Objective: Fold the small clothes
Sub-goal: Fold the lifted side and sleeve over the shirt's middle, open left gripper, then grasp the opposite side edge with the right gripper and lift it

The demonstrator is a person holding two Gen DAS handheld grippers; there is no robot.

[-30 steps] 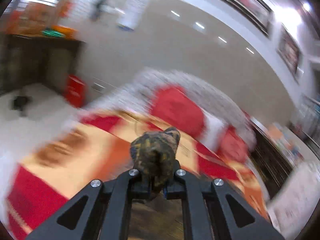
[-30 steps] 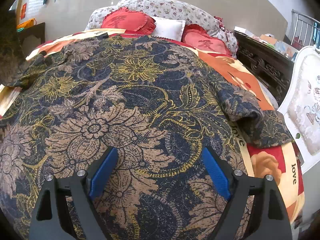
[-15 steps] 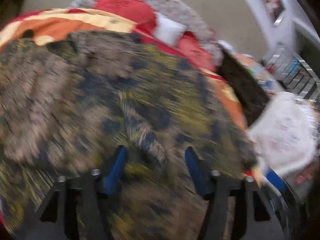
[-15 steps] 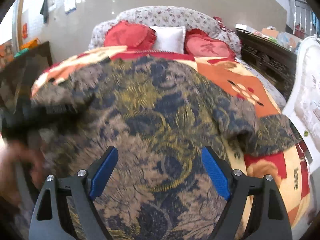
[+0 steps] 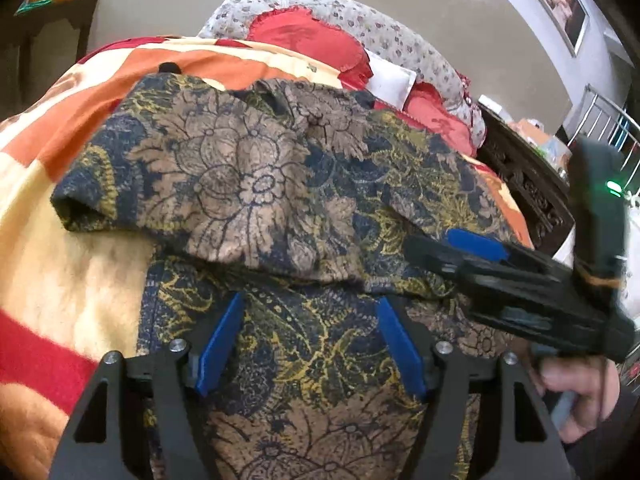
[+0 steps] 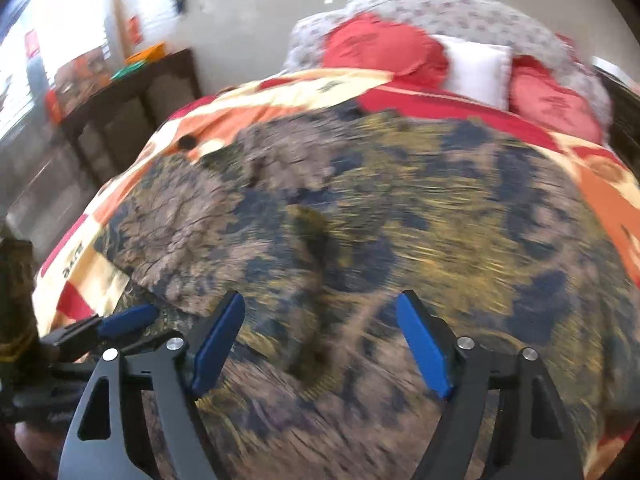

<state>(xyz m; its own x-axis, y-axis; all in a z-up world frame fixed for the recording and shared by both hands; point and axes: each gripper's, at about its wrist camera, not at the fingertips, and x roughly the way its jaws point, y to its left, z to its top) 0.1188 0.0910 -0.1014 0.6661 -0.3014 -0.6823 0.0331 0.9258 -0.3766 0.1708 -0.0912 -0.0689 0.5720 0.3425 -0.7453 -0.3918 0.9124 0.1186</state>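
Note:
A dark blue shirt with tan and yellow flower print [image 5: 304,208] lies spread on the bed; its left sleeve is folded over the body. It fills the right wrist view [image 6: 400,216], blurred. My left gripper [image 5: 310,342] is open and empty just above the shirt's near part. My right gripper [image 6: 320,344] is open and empty over the shirt. The right gripper shows in the left wrist view [image 5: 476,240] at right, and the left gripper shows in the right wrist view [image 6: 124,320] at lower left.
The bed carries an orange, cream and red blanket [image 5: 60,184] with red pillows [image 5: 312,40] and a white pillow [image 6: 476,68] at the head. A dark wooden cabinet [image 6: 132,96] stands left of the bed, a dark carved table [image 5: 524,184] to its right.
My left gripper let go of the sleeve it held, opened, and came down over the shirt. The sleeve now lies folded across the body. My right gripper swung left, staying open.

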